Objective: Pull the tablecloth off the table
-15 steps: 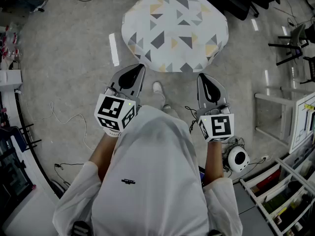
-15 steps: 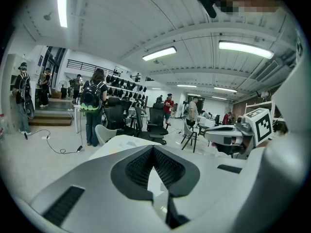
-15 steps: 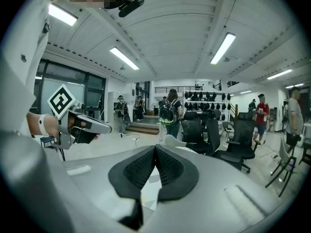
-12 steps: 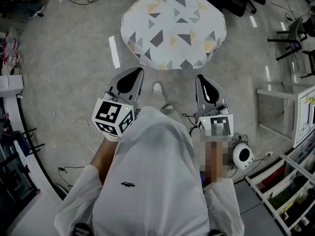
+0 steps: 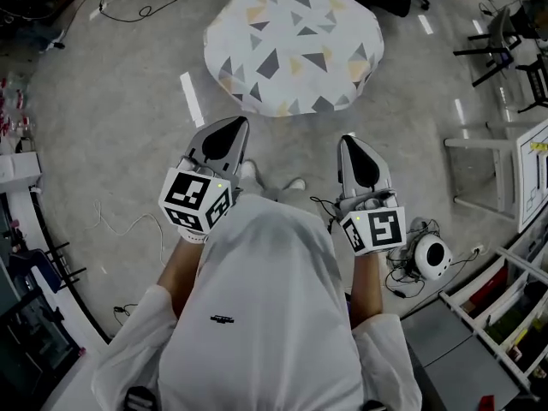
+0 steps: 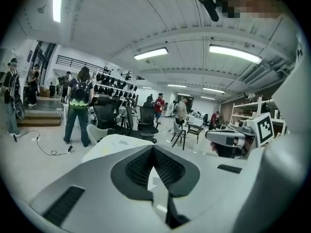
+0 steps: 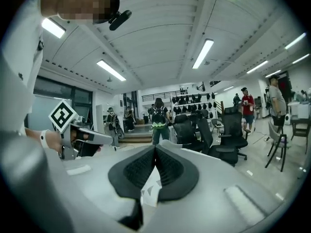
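Tablecloth [image 5: 294, 41], white with grey and yellow triangles, lies draped at the far middle, well apart from both claws. The left gripper [image 5: 231, 128] and right gripper [image 5: 354, 144] hang near the person's white shirt [image 5: 265, 315], side by side, both pointing toward the cloth. Each claw is clenched, pads pressed together, grasping nothing. Bare grey floor [image 5: 120, 118] lies between them and the cloth.

Table [image 5: 295, 37] draped in patterned tablecloth [image 5: 248, 88], grey floor [image 5: 120, 127]
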Demonstrator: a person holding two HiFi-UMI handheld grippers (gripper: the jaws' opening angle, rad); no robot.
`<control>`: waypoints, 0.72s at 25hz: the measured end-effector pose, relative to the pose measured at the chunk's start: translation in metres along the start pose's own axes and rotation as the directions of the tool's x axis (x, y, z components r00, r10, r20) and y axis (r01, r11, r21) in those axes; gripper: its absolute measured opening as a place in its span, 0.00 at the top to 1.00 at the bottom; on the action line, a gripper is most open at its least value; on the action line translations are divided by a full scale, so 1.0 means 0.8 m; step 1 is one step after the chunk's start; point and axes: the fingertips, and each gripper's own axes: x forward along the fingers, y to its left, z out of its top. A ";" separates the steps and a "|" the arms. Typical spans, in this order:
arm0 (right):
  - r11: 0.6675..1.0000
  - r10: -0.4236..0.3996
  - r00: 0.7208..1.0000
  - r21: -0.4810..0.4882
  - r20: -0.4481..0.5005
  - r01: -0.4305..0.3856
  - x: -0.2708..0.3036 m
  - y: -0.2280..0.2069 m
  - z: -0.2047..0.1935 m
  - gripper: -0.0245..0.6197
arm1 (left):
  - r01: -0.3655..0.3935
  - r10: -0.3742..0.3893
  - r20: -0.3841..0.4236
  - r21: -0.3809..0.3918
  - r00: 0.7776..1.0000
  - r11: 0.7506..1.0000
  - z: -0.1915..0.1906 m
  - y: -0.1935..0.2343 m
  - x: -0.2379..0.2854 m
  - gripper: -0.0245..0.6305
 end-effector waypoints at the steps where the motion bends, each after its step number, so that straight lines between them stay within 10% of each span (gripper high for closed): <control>1: 1.000 -0.016 1.000 -0.011 -0.002 0.016 0.005 -0.001 -0.001 0.94 | 0.007 -0.007 0.001 -0.001 1.000 1.000 0.002 0.006 0.002 0.95; 18: 0.983 -0.177 0.983 0.041 -0.043 0.179 0.124 0.056 -0.027 0.94 | 0.064 -0.064 -0.019 -0.033 0.998 0.997 0.005 0.157 -0.025 0.95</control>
